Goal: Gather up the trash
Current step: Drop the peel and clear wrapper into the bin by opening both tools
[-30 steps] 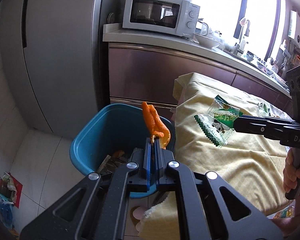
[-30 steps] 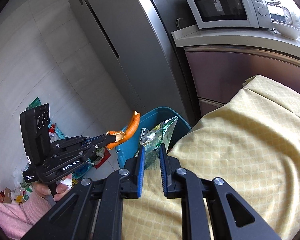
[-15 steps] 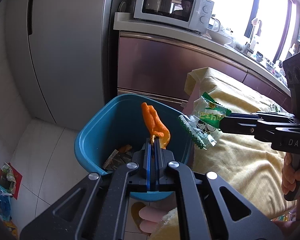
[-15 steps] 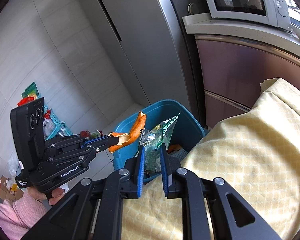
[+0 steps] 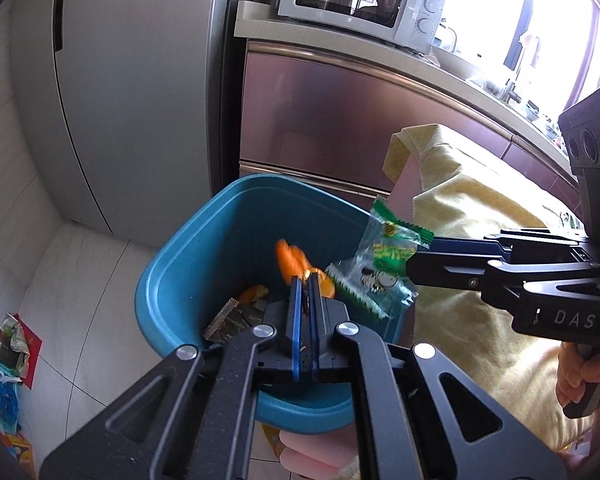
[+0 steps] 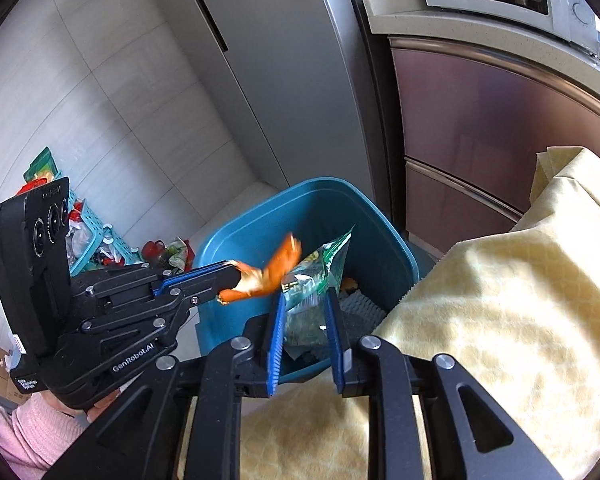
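A blue bin stands on the floor beside the table; it also shows in the right wrist view. My left gripper is over the bin, its jaws slightly parted around an orange peel, which looks blurred. In the right wrist view the left gripper has the peel at its tip. My right gripper has opened over the bin rim, with a green snack wrapper between its fingers. The wrapper hangs at the right gripper's tip.
Wrappers and peel lie in the bin bottom. A yellow tablecloth covers the table at right. A fridge, cabinet and microwave stand behind. A basket of clutter sits on the floor at left.
Both grippers moved further over the bin. The right jaws have spread wider around the wrapper. The left jaws have parted a little and the peel is blurred, tilting down.
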The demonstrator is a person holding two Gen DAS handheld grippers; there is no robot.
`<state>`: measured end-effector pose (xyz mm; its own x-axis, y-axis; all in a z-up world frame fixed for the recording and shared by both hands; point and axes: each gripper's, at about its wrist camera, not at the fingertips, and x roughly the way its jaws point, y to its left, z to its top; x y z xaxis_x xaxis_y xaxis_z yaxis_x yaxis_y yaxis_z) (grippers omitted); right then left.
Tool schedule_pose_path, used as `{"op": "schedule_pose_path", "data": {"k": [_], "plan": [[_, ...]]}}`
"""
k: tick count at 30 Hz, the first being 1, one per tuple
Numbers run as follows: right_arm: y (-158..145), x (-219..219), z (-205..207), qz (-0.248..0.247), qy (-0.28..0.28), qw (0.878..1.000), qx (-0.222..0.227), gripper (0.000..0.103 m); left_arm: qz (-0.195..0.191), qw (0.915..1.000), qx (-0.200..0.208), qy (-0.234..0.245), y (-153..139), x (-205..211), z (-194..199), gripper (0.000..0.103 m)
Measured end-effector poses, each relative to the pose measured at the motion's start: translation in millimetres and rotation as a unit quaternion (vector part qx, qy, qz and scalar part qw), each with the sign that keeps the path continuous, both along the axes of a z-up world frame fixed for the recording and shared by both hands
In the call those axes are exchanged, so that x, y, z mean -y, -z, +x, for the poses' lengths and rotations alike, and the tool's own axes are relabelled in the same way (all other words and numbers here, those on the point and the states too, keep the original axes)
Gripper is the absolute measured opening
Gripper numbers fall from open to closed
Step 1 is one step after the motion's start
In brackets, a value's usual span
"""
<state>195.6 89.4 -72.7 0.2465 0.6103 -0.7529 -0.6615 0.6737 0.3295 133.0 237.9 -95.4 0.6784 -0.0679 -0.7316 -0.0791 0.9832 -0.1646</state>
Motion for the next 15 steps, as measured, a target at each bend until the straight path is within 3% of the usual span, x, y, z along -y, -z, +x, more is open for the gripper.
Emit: {"op": "schedule_pose_path", "data": {"k": [15], "plan": [[7.4, 10.6, 11.7, 0.008, 0.018, 1.0, -0.013, 0.03, -0.019, 0.9998, 0.004, -0.007, 7.2, 4.9, 15.5, 0.004]]}}
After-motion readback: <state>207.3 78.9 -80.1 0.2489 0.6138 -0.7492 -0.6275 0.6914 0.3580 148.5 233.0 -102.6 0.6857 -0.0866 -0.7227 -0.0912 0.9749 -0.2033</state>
